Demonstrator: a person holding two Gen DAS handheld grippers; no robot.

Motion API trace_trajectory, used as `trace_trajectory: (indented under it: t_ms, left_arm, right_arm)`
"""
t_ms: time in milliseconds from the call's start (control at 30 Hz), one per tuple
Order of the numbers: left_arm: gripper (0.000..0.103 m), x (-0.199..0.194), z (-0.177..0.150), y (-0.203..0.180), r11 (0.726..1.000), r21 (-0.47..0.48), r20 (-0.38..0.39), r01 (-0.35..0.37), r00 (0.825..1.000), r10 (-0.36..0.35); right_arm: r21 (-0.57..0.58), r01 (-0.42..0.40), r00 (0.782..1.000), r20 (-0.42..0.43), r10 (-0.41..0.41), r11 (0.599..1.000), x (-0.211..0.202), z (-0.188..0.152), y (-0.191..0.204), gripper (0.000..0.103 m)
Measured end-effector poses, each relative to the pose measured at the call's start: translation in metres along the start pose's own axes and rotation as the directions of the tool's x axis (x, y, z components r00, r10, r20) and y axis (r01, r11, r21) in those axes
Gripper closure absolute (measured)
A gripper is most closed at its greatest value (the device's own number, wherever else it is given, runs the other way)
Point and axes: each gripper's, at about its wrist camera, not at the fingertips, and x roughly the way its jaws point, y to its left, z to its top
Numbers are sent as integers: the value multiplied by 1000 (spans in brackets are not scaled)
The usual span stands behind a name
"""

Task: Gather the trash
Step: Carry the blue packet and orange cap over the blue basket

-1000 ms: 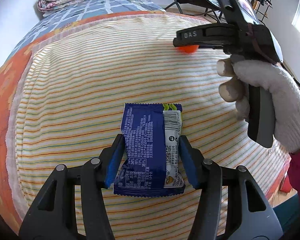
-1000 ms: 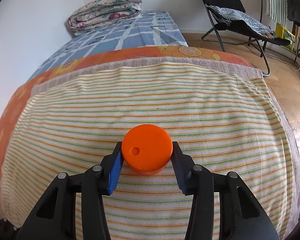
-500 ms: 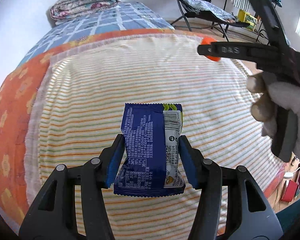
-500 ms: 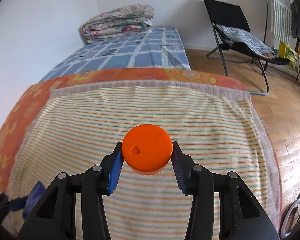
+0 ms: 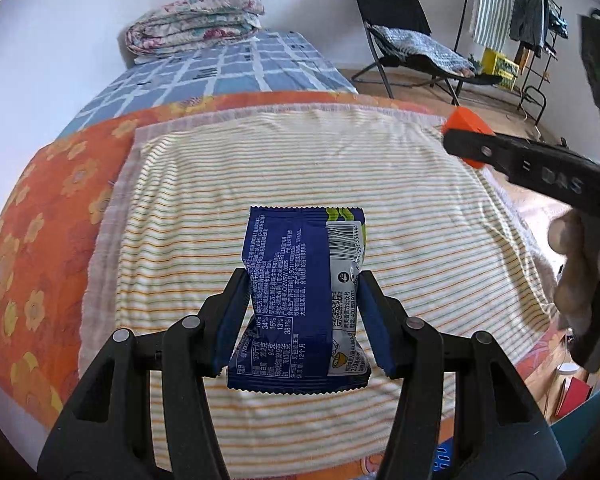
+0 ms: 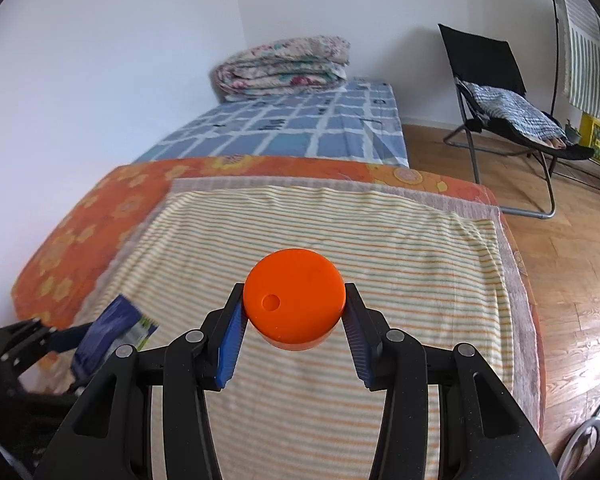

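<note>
We see a bright, daylit room with soft, even light and faint shadows. The wooden floor (image 6: 572,280) carries a white glare at the right. Fisheye bending curves the bed (image 5: 300,168) and darkens every corner. The left side of the right wrist view smears with motion blur.

Two fisheye wrist views look forward and steeply down along their own fingers, from close above a striped towel (image 5: 340,168) on a bed (image 6: 300,124). Both face the quilt (image 5: 196,20) at 12 o'clock and the chair (image 6: 496,92) at 2 o'clock. The left view catches the right gripper (image 5: 466,136) at 3 o'clock; the right view catches the left gripper (image 6: 100,332) at 8 o'clock.
</note>
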Motion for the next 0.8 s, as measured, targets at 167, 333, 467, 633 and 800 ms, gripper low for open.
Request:
trace_trajectory:
  t_ms: [167,333,467,633,800]
  left_arm:
    - [47,-24,-10,-1,1000,-16,22,8,1000,-7]
    - [47,-50,-27,-6,999,-21,44,25,999,-24]
    - [47,-68,-43,-12,1000,-10,52,23,998,-22]
    - [47,-85,-71,-14,1000,-15,45,24,999,-23]
    - [47,-91,-100,-13,1000,-15,13,16,1000,-16]
  right_arm:
    - [-13,-45,999,26,45,999,-34,-12,9,58]
    - [-44,-91,995,32,92,995,-65,-31,20,58]
    - [-70,-138,990,16,140,988,-86,-53,32,58]
    - [-90,-182,983,-1,182,979,-109,-82,43,58]
    - [-107,-218,976,-34,215,970,-124,-109,51,58]
